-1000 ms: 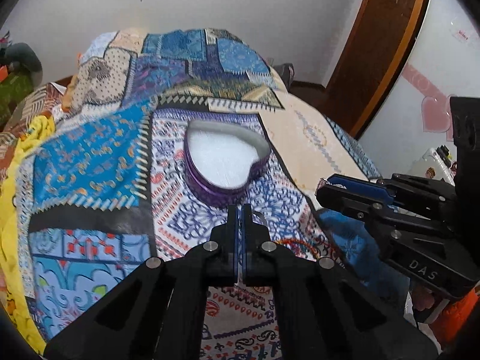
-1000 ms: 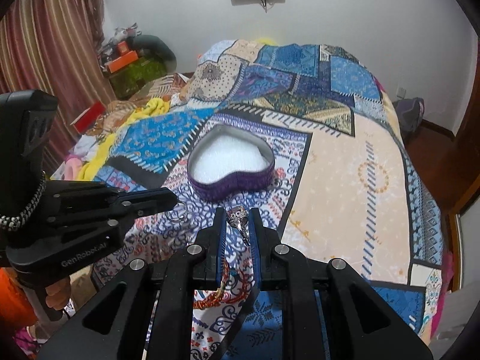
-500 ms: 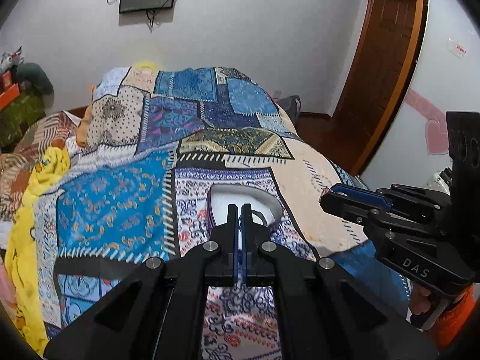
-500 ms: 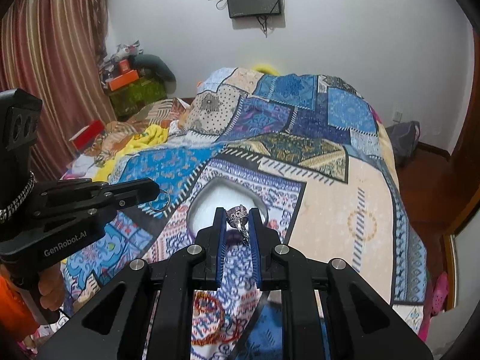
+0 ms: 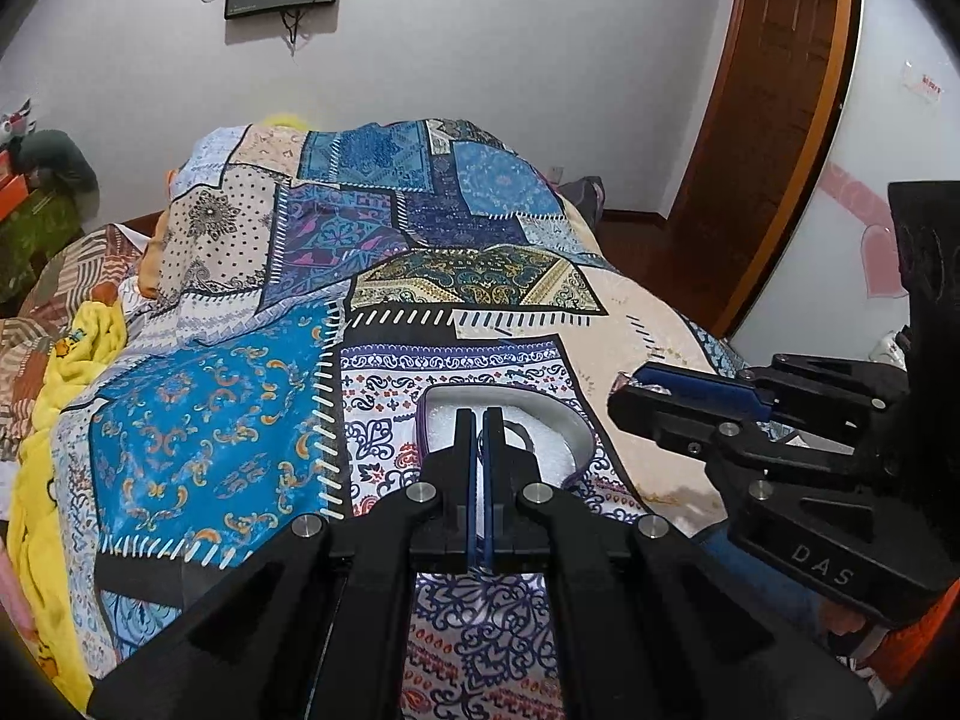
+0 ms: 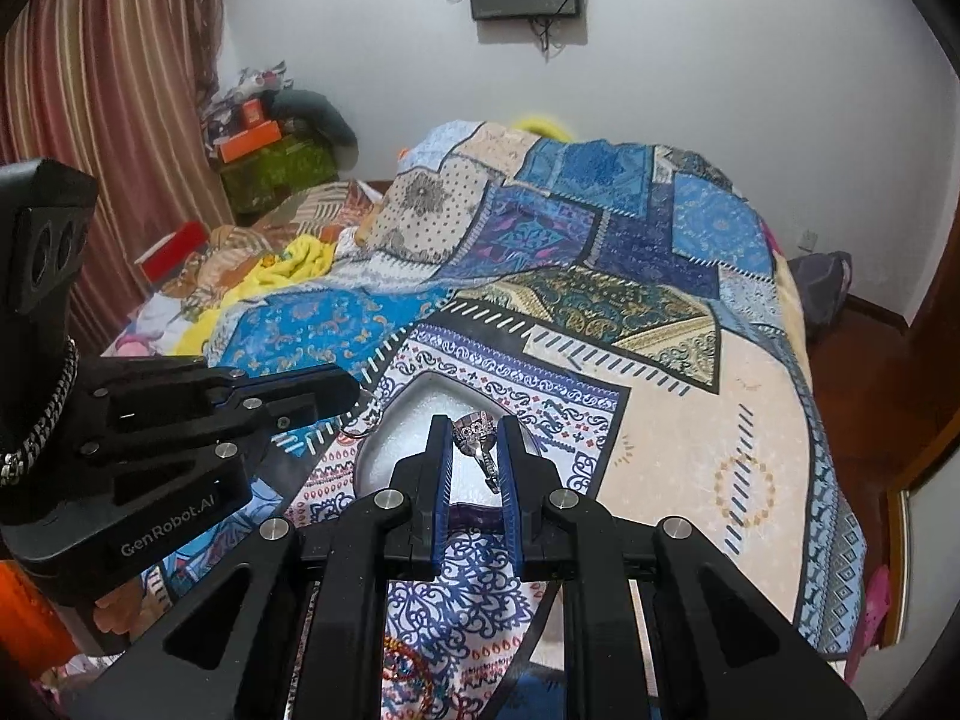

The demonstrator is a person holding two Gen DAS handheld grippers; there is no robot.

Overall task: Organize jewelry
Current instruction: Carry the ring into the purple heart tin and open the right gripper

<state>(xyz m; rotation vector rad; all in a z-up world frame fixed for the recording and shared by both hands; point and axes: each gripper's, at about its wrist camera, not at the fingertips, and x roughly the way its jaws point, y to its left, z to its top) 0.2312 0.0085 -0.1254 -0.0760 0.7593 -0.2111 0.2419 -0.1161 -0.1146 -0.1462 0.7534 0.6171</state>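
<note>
A purple heart-shaped box point(image 5: 570, 426) with a white lining lies open on the patchwork bedspread; it also shows in the right wrist view point(image 6: 408, 414). My left gripper point(image 5: 479, 420) is shut on a thin silver ring point(image 5: 519, 429) and holds it above the box; that ring hangs from its tips in the right wrist view point(image 6: 363, 417). My right gripper point(image 6: 474, 429) is shut on a jewelled silver ring point(image 6: 477, 438) above the box's near side. The right gripper also shows in the left wrist view point(image 5: 630, 387).
The patchwork bedspread point(image 5: 252, 408) covers the bed. A yellow blanket point(image 5: 66, 360) lies at its left edge. A beaded bracelet point(image 6: 414, 672) lies on the bedspread near me. A wooden door point(image 5: 762, 120) stands at the right, boxes and clutter point(image 6: 270, 150) by the curtain.
Both grippers have lifted and tilted up with their rings, so the box sits lower in both views and more of the room shows.
</note>
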